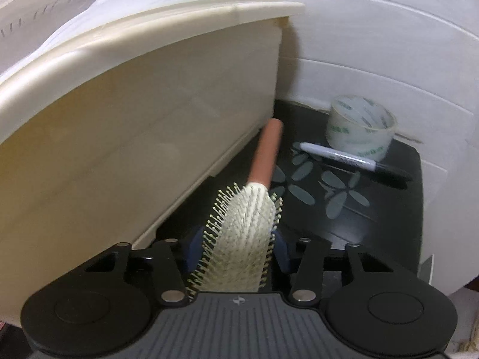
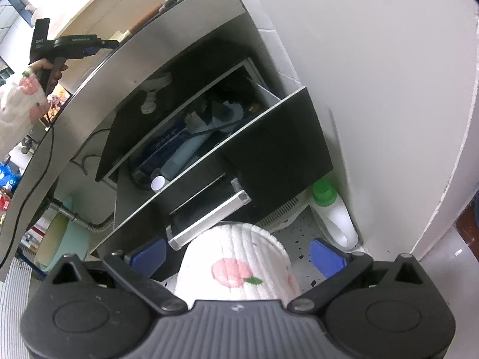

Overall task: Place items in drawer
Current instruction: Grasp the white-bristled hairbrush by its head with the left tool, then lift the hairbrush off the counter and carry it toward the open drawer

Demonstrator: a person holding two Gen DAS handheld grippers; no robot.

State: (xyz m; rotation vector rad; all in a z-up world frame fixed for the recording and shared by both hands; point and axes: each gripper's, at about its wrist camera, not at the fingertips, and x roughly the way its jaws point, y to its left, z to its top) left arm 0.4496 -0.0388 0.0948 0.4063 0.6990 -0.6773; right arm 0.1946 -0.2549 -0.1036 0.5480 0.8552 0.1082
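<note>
Nearest our left lens sits the hairbrush (image 1: 239, 239), its cream bristled head pinched between the blue pads of our left gripper (image 1: 236, 239), with the reddish handle (image 1: 267, 152) pointing forward and away from us. We judge it light and stiff, but the bristles give under pressure and offer an uneven seat, so the pinch on the head may let it swivel; the smooth round handle would be firmer to hold, though slicker.

To the left of the brush a cream plastic bin (image 1: 134, 125) fills the view, the handle tip close beside its lower edge; whether they touch, we cannot tell. To the right, on the dark patterned countertop (image 1: 344, 218), a black marker (image 1: 356, 158) lies just in front of a roll of clear tape (image 1: 360, 125), apparently touching it. The marker is light, hard and prone to rolling; we would take it across the barrel. The tape roll is rigid and best gripped across its wall.

From our right camera, the other tool shows far left, held up at countertop height. Lower and toward the middle, the dark drawer (image 2: 269, 137) stands pulled open, already crowded with bottles and oddments. Our right gripper (image 2: 238, 254) is spread wide, its blue pads (image 2: 326, 255) well apart and pinching nothing; a white sleeve cuff with a peach print (image 2: 236, 269) sits between them. A green-capped bottle (image 2: 332, 209) stands on the floor at right.
</note>
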